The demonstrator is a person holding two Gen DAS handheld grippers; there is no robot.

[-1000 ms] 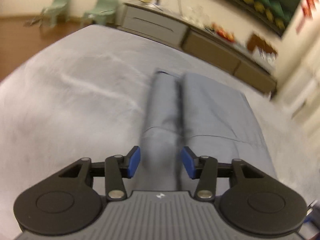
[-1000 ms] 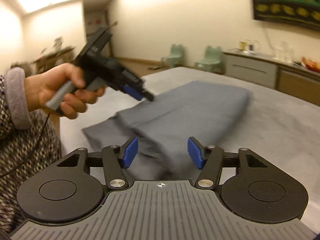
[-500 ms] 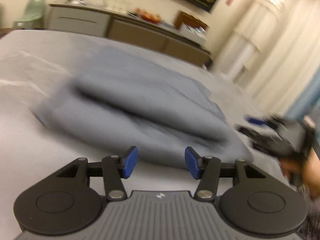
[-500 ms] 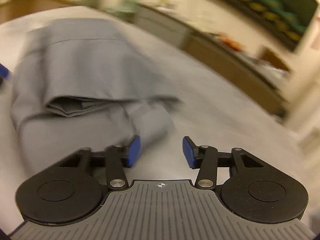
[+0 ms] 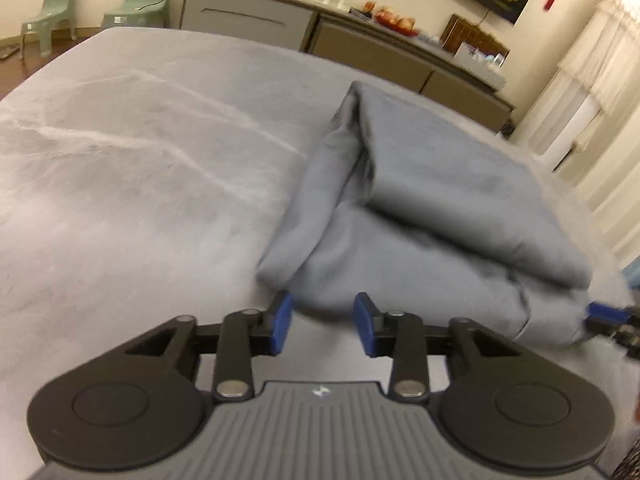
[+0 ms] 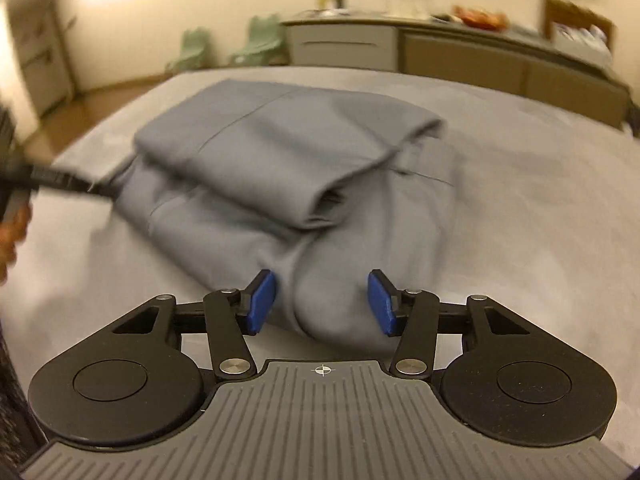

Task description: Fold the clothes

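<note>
Evidently we are mid-task: the grey garment lies on the bed toward its far edge, folded over once, lower layer protruding. Left gripper and right gripper stand open, holding nothing; we judge further folding remains.

Left tongs open, beside folded grey garment

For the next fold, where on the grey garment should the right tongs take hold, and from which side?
Probably the near rounded edge of the grey garment, which bulges between the open right tongs. Come in low from the near side, along the bed: that edge is thick and raised, easier to pinch than the flat folded layer on top. The left tongs, also open, sit at the other near corner.
</note>
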